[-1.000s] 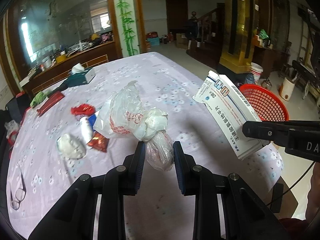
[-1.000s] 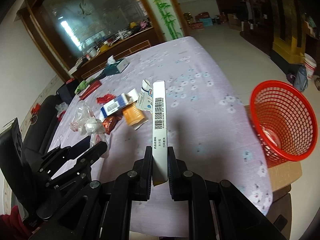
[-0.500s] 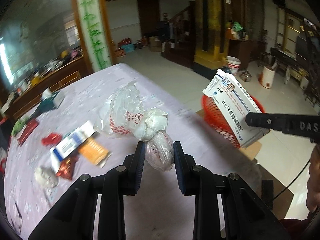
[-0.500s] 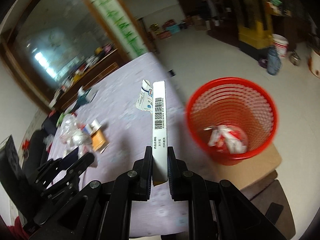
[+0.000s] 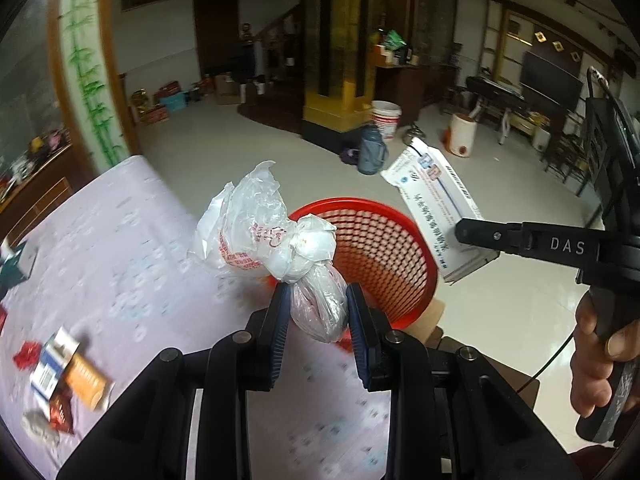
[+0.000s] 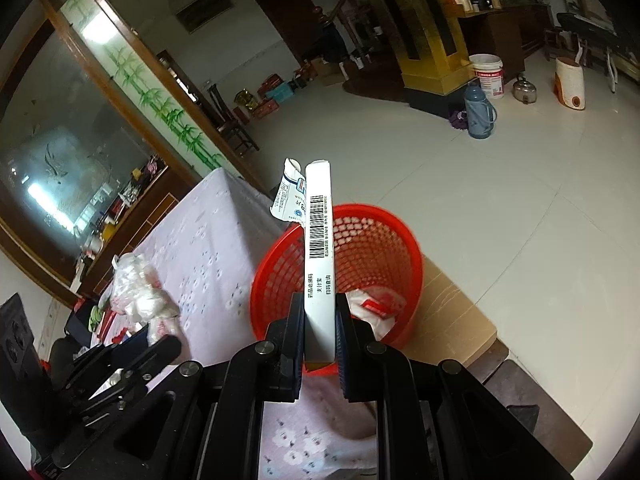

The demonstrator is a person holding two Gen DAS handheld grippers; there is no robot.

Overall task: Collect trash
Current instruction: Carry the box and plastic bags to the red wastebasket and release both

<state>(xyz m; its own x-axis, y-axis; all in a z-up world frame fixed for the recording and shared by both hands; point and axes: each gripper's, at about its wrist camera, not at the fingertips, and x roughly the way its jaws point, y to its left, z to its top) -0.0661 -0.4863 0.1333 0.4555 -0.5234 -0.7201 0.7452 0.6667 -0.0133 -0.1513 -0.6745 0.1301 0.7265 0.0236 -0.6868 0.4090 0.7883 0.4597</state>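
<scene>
My left gripper [image 5: 318, 308] is shut on a knotted clear plastic bag [image 5: 264, 236] with red print, held just before the near rim of the red mesh basket [image 5: 384, 248]. The white medicine box [image 5: 436, 212] is clamped in my right gripper [image 6: 318, 320], which shows it edge-on as a box [image 6: 319, 248] with a barcode, above the basket [image 6: 384, 252]. A white and red wrapper [image 6: 374, 304] lies inside the basket. The bag [image 6: 140, 296] and left gripper [image 6: 148, 344] appear low left in the right wrist view.
The basket stands on a cardboard box [image 6: 452, 312] off the end of the floral-cloth table [image 5: 120, 240]. Small boxes and wrappers [image 5: 64, 376] lie on the table at left. A hand [image 5: 600, 360] grips the right tool. Buckets and a blue flask [image 6: 478, 112] stand on the tiled floor.
Both grippers swung right, from over the table to the basket, each keeping its load. The basket now sits directly behind the bag and under the box.
</scene>
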